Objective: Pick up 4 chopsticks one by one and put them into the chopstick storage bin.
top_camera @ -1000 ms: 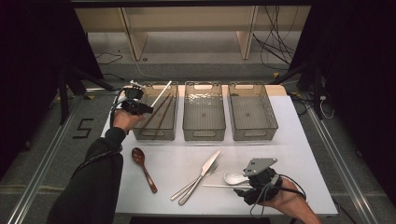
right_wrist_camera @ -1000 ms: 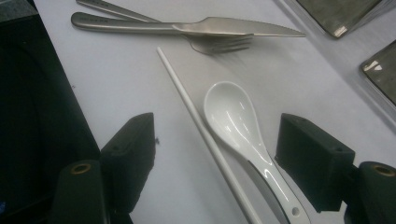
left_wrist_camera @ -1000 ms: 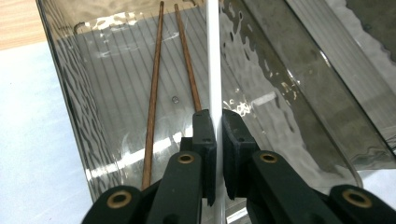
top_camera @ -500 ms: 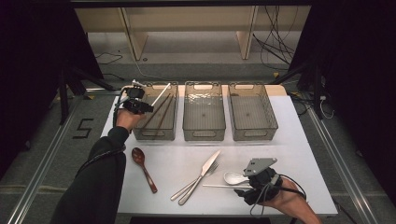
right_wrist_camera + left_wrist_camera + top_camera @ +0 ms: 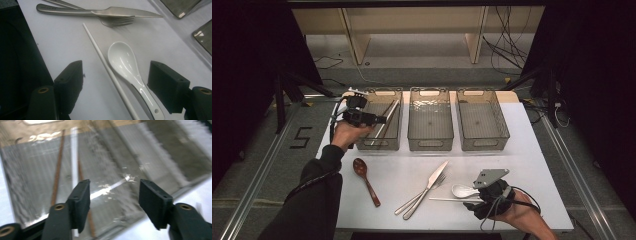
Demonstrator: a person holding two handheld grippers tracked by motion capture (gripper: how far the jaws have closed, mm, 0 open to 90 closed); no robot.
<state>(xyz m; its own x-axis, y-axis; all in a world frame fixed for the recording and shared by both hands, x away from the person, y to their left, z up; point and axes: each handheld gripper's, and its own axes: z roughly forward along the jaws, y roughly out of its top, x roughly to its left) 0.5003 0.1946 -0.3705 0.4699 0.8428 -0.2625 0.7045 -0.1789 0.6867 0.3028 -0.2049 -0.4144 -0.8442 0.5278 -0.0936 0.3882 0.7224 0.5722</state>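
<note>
Currently, sorting of cutlery from the worktop (image 5: 542, 165) into three clear bins is judged to be the work in hand. The left gripper (image 5: 377, 119) is held over the near rim of the leftmost bin (image 5: 371, 145), and its jaws have just been opening; nothing is seen between them. In the left gripper view, a white chopstick (image 5: 74, 157) and two brown chopsticks (image 5: 58, 170) are seen lying on the bin floor beyond the spread jaws, released and no longer gripped.

The right gripper (image 5: 116, 82) is held low over the near right part of the worktop with its jaws released and wide apart. Between those jaws two items are framed: a white chopstick on the worktop (image 5: 105, 65) and a white ceramic spoon (image 5: 127, 65). The chopstick's long axis runs from close to the gripper body away and toward the left jaw; the spoon lies just beside it on the right-jaw side, bowl away, handle toward the gripper. Both are bracketed but not pressed by the pads.

Beyond the jaws, a knife (image 5: 120, 12) and a fork (image 5: 115, 21) lie crossed. A brown wooden spoon (image 5: 364, 180) lies well apart, nearer the left hand.

For the remaining white chopstick, the right hand is the nearer; a closure across its thin axis is judged to require that the spoon be excluded from the jaws.
</note>
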